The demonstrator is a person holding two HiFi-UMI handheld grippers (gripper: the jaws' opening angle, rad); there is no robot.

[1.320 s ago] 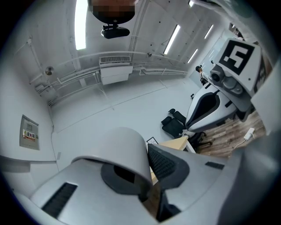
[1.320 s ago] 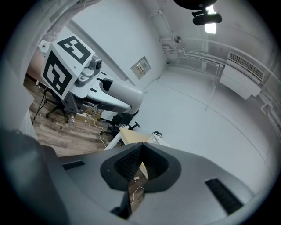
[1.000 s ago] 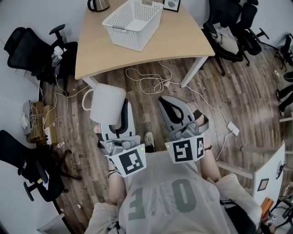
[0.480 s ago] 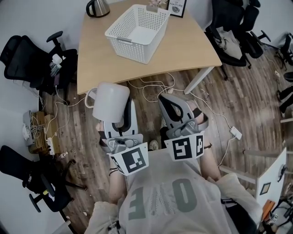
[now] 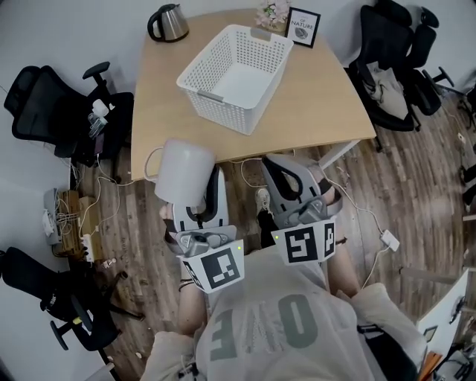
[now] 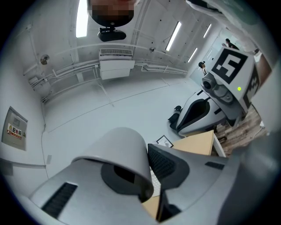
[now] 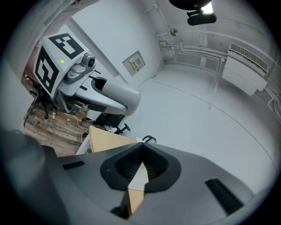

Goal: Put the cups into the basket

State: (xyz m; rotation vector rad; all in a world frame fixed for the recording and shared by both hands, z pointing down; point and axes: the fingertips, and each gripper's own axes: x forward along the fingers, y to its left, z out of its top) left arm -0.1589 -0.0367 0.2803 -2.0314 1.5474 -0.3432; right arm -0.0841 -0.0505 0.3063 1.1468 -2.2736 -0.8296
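Cup (image 5: 182, 170) sits clamped in left gripper (image 6: 148, 173), seemingly by one wall only, and may slip before reaching basket (image 5: 216, 111); right gripper (image 7: 139, 169) is pinched shut, empty.

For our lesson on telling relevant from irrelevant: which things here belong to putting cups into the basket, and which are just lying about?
Part of the job:
white cup, gripped by the left gripper
white basket, empty, on the table

Just lying about:
kettle
picture frame
office chair
floor cables
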